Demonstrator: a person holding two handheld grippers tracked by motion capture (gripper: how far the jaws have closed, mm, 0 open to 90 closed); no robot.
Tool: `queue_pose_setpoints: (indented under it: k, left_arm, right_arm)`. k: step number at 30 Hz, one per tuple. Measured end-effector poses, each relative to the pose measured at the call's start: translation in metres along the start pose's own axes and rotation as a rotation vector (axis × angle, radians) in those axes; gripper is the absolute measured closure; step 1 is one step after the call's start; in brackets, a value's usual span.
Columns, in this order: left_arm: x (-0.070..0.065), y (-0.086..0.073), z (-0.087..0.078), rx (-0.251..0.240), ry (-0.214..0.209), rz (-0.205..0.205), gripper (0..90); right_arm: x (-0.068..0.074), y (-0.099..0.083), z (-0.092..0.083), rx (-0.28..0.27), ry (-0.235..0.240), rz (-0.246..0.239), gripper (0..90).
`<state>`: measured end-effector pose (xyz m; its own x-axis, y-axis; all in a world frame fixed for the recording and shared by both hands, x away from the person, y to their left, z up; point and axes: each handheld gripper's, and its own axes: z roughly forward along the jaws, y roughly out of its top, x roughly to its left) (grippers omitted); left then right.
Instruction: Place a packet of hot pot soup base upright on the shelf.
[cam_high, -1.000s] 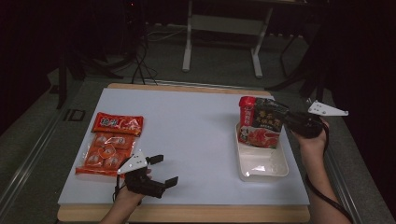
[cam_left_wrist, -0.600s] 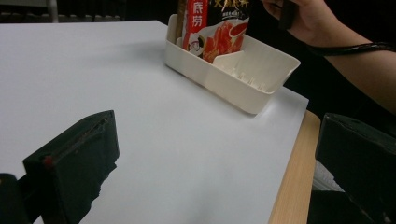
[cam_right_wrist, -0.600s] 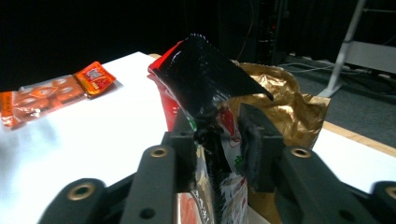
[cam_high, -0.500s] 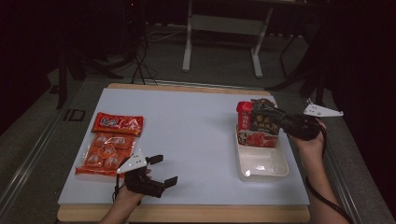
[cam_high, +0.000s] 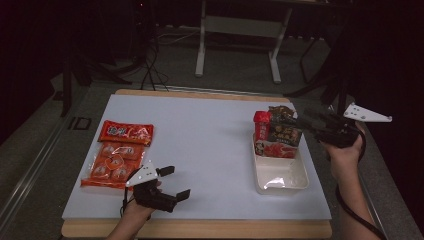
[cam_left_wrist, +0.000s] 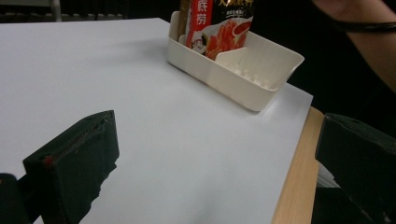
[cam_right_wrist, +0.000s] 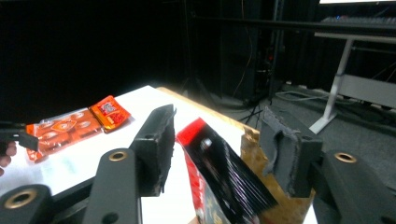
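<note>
In the left gripper view the top of the snack packet (cam_left_wrist: 219, 25) is cut off by the upper edge, and only its red lower part shows, standing upright in the far compartment of the white tray (cam_left_wrist: 261, 70). In the right gripper view the packet (cam_right_wrist: 224, 182) is blurred and its foot runs off the bottom edge, so its print cannot be read there. The room beyond the table is dark and little of it can be made out. Compared with a second ago, the right gripper (cam_high: 292, 120) sits higher in the high view and has drawn slightly back toward the table's right edge. Its jaws, which then pinched the packet's top, have just been opening and now stand about half spread, with the packet's upper edge between them. The pads appear clear of the packet on both sides, though the blur makes that hard to confirm. In the high view the packet (cam_high: 277, 135) stands in the tray (cam_high: 280, 175) at the end away from the person, while the near compartment holds nothing. The left gripper (cam_high: 175, 182) has kept its place near the front edge of the white table (cam_high: 210, 140), with its jaws spread wide over the bare surface. It is well apart from the tray, with the orange bag of sweets (cam_high: 117, 157) just beyond it.
</note>
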<state>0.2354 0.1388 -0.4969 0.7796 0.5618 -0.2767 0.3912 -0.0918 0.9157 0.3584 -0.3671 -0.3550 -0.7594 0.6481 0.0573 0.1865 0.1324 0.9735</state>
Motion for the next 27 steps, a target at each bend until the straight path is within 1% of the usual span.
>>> queue_pose_setpoints:
  k: [1,3,4,5,7,9,10,12,14,16,18,19,20,22,24,25,27]
  left_arm:
    - [0.0,0.0,0.0,-0.002,0.0,-0.001,0.1]
    - [0.0,0.001,-0.001,-0.004,0.004,0.007,0.1]
    - [0.0,0.001,-0.001,-0.005,0.005,0.009,0.1]
    - [0.0,0.001,-0.001,-0.002,0.01,0.011,0.1]
    - [0.0,0.002,-0.002,0.004,0.03,0.034,0.1]
    - [0.001,0.003,-0.003,0.0,0.034,0.044,0.1]
    - [0.001,0.004,-0.004,-0.001,0.033,0.039,0.1]
    - [0.002,0.005,-0.005,-0.015,0.031,0.042,0.1]
    - [0.002,0.007,-0.008,-0.02,0.035,0.043,3.9]
    - [0.001,0.01,-0.011,-0.016,0.034,0.04,3.9]
    - [0.001,0.013,-0.015,0.015,0.021,0.0,3.8]
    - [0.001,0.015,-0.018,0.03,0.021,-0.007,3.3]
    - [0.001,0.016,-0.02,0.036,0.025,0.0,2.9]
    - [0.001,0.017,-0.024,0.039,0.019,0.007,2.9]
    - [0.003,0.018,-0.03,0.047,0.033,0.017,2.9]
    - [0.005,0.019,-0.034,0.05,0.049,0.024,2.9]
    - [0.008,0.02,-0.04,0.048,0.068,0.025,2.9]
  right_arm:
    - [0.003,0.003,-0.001,0.002,-0.003,-0.003,43.4]
    - [0.011,0.008,0.0,0.006,0.013,-0.011,39.6]
    - [0.016,0.009,0.001,0.011,0.006,-0.018,37.5]
    - [0.02,0.011,0.002,0.017,0.009,-0.02,35.6]
    - [0.029,0.012,0.004,0.018,0.018,-0.026,31.2]
    - [0.037,0.013,0.006,0.01,0.038,-0.018,28.7]
    - [0.041,0.013,0.007,0.01,0.054,-0.009,26.9]
    - [0.05,0.011,0.01,0.006,0.07,-0.004,22.8]
    - [0.058,0.007,0.012,0.012,0.082,0.006,21.9]
    - [0.064,0.003,0.012,-0.005,0.105,0.031,17.9]
    - [0.07,-0.002,0.013,-0.01,0.132,0.041,14.1]
    - [0.072,-0.004,0.013,-0.009,0.143,0.048,14.1]
    - [0.076,-0.008,0.014,0.0,0.146,0.037,13.7]
    - [0.08,-0.012,0.014,0.011,0.164,0.029,13.8]
    - [0.086,-0.015,0.014,0.02,0.174,0.013,14.1]
    - [0.088,-0.017,0.015,0.026,0.184,0.011,14.0]
    - [0.093,-0.02,0.014,0.032,0.195,0.005,14.1]
